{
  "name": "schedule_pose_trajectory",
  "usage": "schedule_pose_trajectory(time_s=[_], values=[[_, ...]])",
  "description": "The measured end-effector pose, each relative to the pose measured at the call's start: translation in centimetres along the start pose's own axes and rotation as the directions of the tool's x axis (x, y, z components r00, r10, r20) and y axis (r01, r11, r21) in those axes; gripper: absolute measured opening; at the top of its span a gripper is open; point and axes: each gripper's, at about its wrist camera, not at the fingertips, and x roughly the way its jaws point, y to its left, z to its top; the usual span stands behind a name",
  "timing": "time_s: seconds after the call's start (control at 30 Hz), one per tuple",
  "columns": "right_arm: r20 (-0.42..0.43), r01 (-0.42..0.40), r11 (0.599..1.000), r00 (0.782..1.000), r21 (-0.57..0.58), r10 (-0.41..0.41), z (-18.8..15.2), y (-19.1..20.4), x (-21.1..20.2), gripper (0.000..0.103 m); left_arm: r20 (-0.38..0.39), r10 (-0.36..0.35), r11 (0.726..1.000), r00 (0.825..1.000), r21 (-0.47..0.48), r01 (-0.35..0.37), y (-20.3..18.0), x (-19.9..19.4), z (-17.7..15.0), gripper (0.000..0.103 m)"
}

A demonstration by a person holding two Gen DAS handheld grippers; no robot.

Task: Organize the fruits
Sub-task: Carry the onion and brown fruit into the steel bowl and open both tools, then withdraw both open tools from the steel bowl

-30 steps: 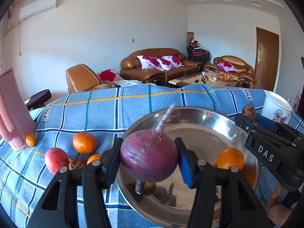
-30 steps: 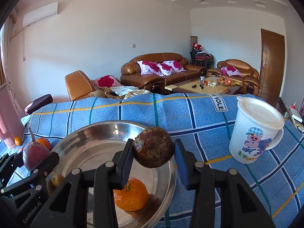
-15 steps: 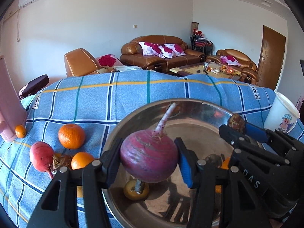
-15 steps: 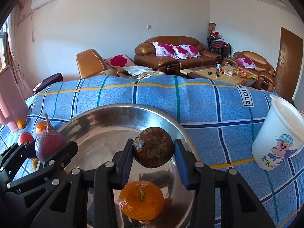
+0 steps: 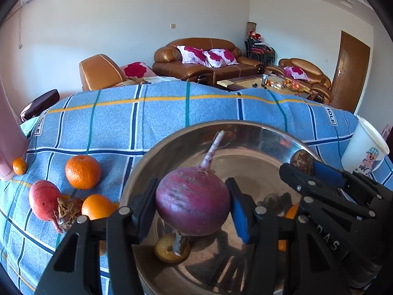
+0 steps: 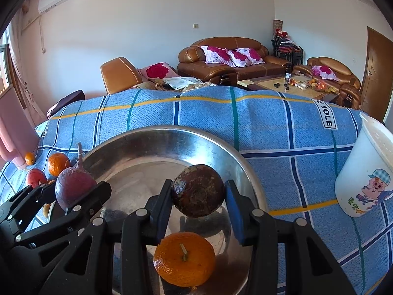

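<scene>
Left wrist view shows the left claw [image 5: 192, 204] pinching a purple radish [image 5: 192, 202] over the steel bowl [image 5: 245, 127], the right claw [image 6: 198, 195] pinching a brown fruit [image 6: 198, 190] there, one orange [image 6: 184, 258] already inside, several fruits [image 5: 83, 171] left on the blue cloth [image 5: 147, 118].

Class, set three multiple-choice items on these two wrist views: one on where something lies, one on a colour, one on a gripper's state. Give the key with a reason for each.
1. Where does the white cartoon mug stand?
A. inside the steel basin
B. on the blue checked cloth, right of the basin
C. on the sofa

2. What colour is the radish in the left gripper?
A. purple-red
B. green
C. yellow

3. The right gripper is
A. open and empty
B. shut on a dark brown round fruit
C. shut on an orange

Key: B, it stands on the cloth beyond the steel basin rim; A, its skin is purple-red; B, both pads press the dark brown round fruit.
</scene>
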Motion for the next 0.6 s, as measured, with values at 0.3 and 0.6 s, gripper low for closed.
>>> schedule_pose_trajectory(time_s=[0.3, 0.6], values=[[0.064, 0.001, 0.999, 0.998, 0.040, -0.004, -0.3, -1.0, -1.4, 0.055, 0.032, -0.007, 1.000, 0.999, -0.001, 0.007, 0.2, -0.7, -0.2, 0.057], [0.155, 0.064, 0.992, 0.985, 0.110, -0.081, -0.1, -2.0, -3.0, 0.078, 0.265, 0.102, 0.994, 0.959, 0.016, -0.110, 0.3, -4.9, -0.1, 0.100]])
